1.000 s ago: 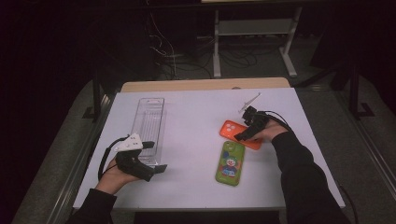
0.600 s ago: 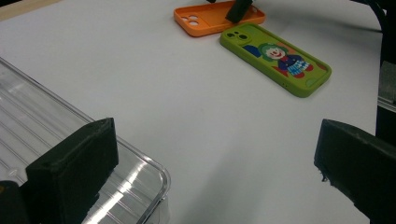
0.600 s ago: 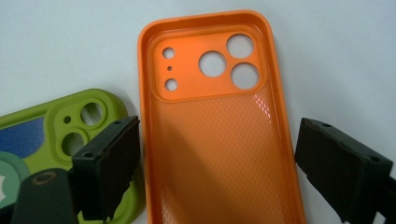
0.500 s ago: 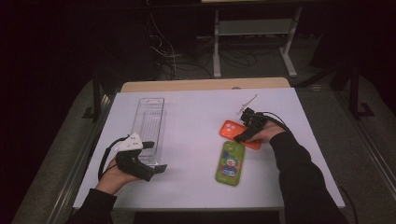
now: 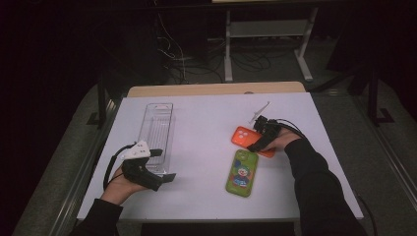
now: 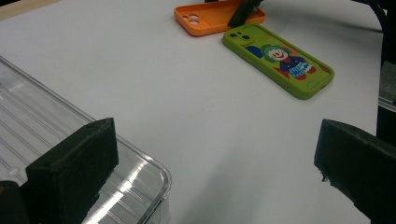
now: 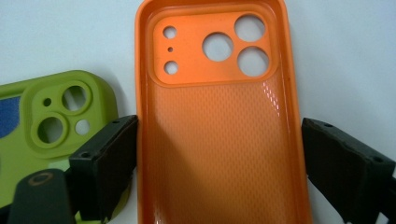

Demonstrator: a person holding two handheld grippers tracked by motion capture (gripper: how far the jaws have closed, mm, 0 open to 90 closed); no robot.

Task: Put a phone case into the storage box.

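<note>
Right gripper [image 7: 219, 158] straddles the orange case [image 7: 219, 140], jaws wide at its long edges: left jaw touching the rim, right jaw just clear. Case lies hollow side up on the desk [image 5: 206, 123], beside the green case [image 5: 242, 173]. Left gripper [image 6: 215, 168] open, empty, one jaw over the clear tray [image 5: 158, 129].

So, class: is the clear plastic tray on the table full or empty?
Empty: the clear plastic tray shows only its ribbed floor, and both phone cases lie outside it on the table.

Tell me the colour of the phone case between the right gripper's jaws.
Orange, seen best in the right gripper view.
</note>
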